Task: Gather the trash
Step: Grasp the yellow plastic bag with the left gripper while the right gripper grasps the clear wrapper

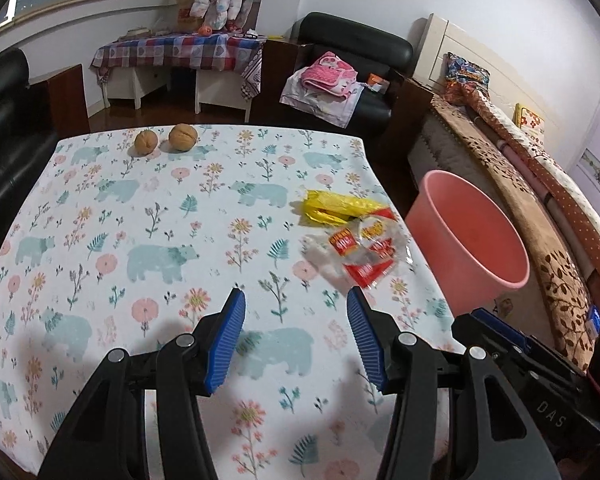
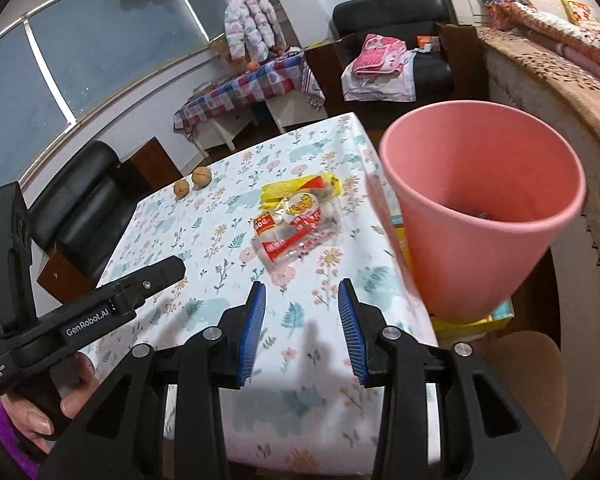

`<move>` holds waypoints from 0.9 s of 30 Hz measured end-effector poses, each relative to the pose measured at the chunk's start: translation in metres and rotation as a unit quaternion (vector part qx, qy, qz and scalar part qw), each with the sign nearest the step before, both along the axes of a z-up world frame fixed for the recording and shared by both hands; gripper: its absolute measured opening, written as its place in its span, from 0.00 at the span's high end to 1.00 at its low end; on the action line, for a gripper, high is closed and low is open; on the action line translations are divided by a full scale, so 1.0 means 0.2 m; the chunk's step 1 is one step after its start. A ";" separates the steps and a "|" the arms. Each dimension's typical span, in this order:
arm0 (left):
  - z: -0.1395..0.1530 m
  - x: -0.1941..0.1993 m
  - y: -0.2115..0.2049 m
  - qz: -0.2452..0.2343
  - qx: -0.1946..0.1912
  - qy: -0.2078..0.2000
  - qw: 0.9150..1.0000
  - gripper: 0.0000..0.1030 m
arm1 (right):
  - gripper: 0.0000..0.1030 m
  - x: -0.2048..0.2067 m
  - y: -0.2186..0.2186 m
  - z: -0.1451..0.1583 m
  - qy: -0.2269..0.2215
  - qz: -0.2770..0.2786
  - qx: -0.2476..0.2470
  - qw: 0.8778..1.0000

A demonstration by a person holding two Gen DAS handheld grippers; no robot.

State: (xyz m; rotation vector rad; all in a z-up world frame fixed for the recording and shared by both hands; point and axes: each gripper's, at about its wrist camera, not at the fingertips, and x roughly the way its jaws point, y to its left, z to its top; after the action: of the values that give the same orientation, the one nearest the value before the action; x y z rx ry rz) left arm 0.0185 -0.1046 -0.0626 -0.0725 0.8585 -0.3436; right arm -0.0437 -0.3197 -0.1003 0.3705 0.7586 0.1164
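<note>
plainly, both the left gripper (image 1: 296, 300) and the right gripper (image 2: 302, 294) are held above the table (image 1: 100, 248) with jaws apart and nothing between them. the wrappers (image 1: 352, 232), yellow and red-clear, are seen lying near the table's edge, just beside the pink bin (image 1: 472, 236). two walnuts (image 1: 166, 140) are set at the far side.

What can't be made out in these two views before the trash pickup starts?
- Bin contents: right view shows only a dark speck at the bottom; left view shows only the inside wall.
- Bin base: left view, hidden behind the table edge and the other gripper's body.
- Clear wrapper print: blurred in both views.
- Yellow wrapper: partly covered by the clear wrapper in the right view.
- Yellow box under the bin: right view, mostly hidden.
</note>
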 end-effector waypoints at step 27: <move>-0.03 0.36 -0.01 -0.024 0.006 -0.007 1.000 0.49 | 0.63 0.60 0.01 -0.14 0.061 0.022 -0.054 0.996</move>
State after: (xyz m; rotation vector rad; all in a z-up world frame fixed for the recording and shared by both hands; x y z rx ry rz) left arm 0.0903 -0.1060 -0.0677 -0.0387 0.8486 -0.3847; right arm 0.0764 -0.3172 -0.1283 0.2590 0.8894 0.0944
